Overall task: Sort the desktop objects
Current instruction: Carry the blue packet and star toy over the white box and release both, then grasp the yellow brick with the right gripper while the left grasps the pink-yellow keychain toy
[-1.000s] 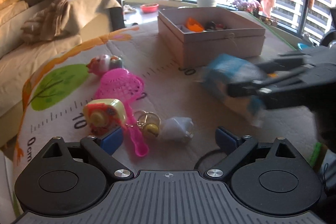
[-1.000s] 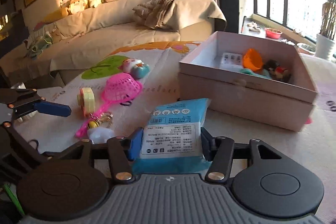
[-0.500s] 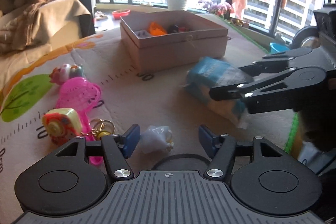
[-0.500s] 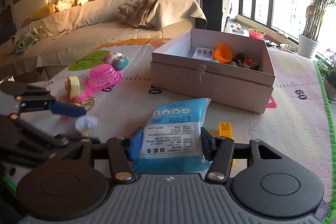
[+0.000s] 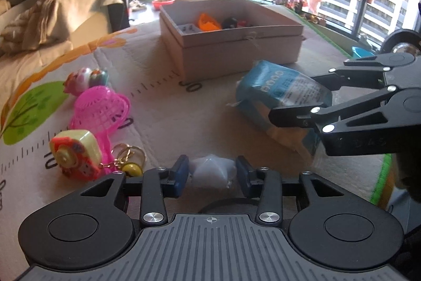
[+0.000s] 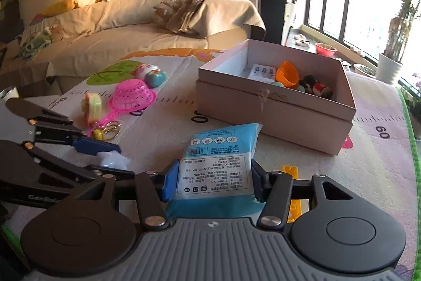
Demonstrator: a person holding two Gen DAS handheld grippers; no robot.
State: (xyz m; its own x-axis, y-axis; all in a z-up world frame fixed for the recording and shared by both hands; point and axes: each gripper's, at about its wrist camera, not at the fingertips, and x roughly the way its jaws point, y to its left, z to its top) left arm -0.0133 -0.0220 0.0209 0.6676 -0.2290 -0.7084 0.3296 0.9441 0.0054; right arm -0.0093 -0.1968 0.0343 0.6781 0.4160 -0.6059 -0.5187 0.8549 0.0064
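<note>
The box (image 6: 276, 107) is already holding several toys. The right gripper (image 6: 213, 182) is clamping the blue packet (image 6: 218, 165); the left gripper (image 5: 211, 175) is bracketing the white wrapper (image 5: 210, 171) (contact unclear). The pink scoop (image 5: 101, 109) and neighbours are awaiting sorting.

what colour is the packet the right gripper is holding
Light blue with a white printed label; the packet shows best in the right wrist view.

Printed play mat (image 6: 315, 165), pink box (image 6: 276, 115), pink strainer (image 6: 133, 96), yellow block (image 6: 289, 171), round toys (image 6: 151, 73)
</note>
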